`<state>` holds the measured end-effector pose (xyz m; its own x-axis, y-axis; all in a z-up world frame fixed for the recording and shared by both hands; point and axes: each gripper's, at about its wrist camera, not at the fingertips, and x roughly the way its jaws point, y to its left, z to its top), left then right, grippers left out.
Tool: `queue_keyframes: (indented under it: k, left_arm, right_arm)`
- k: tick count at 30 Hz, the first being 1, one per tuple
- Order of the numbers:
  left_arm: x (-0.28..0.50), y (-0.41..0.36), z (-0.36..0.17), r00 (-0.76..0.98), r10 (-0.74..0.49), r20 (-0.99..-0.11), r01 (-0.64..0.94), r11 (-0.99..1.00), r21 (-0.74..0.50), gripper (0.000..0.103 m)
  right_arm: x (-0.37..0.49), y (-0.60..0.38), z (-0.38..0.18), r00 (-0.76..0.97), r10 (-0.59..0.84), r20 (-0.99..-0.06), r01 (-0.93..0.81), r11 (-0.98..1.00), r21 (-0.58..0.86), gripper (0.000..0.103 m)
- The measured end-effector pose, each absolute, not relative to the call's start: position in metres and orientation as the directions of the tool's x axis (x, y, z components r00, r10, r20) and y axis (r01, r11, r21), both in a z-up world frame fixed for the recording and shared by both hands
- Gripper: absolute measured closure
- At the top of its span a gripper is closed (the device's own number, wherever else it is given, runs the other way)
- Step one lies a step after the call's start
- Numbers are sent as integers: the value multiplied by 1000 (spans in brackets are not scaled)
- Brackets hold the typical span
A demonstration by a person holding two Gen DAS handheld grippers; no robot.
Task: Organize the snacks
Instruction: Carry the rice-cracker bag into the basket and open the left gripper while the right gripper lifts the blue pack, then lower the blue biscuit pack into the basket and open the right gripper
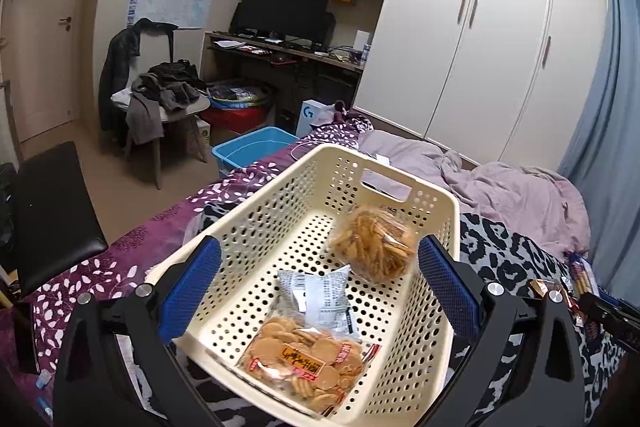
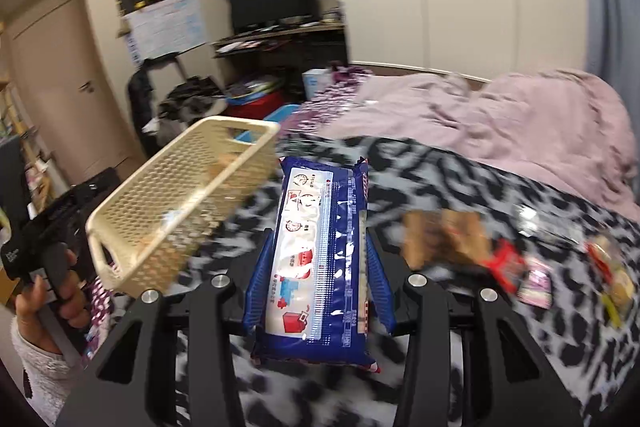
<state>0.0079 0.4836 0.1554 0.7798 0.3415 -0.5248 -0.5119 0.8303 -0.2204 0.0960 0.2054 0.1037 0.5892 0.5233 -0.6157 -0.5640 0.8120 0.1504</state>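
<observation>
A cream perforated basket (image 1: 424, 343) sits on the bed. Inside lie a bag of round crackers (image 1: 304, 359), a grey-white packet (image 1: 316, 297) and a bag of stick snacks (image 1: 374, 245). My left gripper (image 1: 320, 287) hovers over the basket, open, its blue pads (image 1: 190, 291) wide apart with nothing between them. My right gripper (image 2: 320, 259) is shut on a blue snack packet (image 2: 324, 259), held above the leopard-print blanket (image 2: 440, 167), right of the basket (image 2: 180, 203). The right wrist view is blurred.
Loose snacks (image 2: 532, 267) lie on the blanket at the right, also seen as wrappers (image 1: 576, 279) beside the basket. A person's hand (image 2: 52, 291) holds the left gripper's handle. A pink quilt (image 2: 500, 115) covers the far bed. A blue tub (image 1: 252, 147) and chair (image 1: 168, 107) stand on the floor.
</observation>
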Motion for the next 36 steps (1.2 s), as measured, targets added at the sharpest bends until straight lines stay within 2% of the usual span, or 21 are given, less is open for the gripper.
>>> queue_keyframes:
  k: [14,25,36]
  left_arm:
    - [-22,501,154,740,451,-500,-598,780,-181,3]
    - [-28,513,149,713,487,-504,-633,756,-166,3]
    - [-34,520,147,707,500,-500,-650,739,-179,3]
  right_arm:
    - [84,331,113,413,688,-596,-742,634,218,59]
    - [86,402,86,361,675,-643,-777,599,194,59]
    - [87,420,77,371,659,-655,-783,601,161,59]
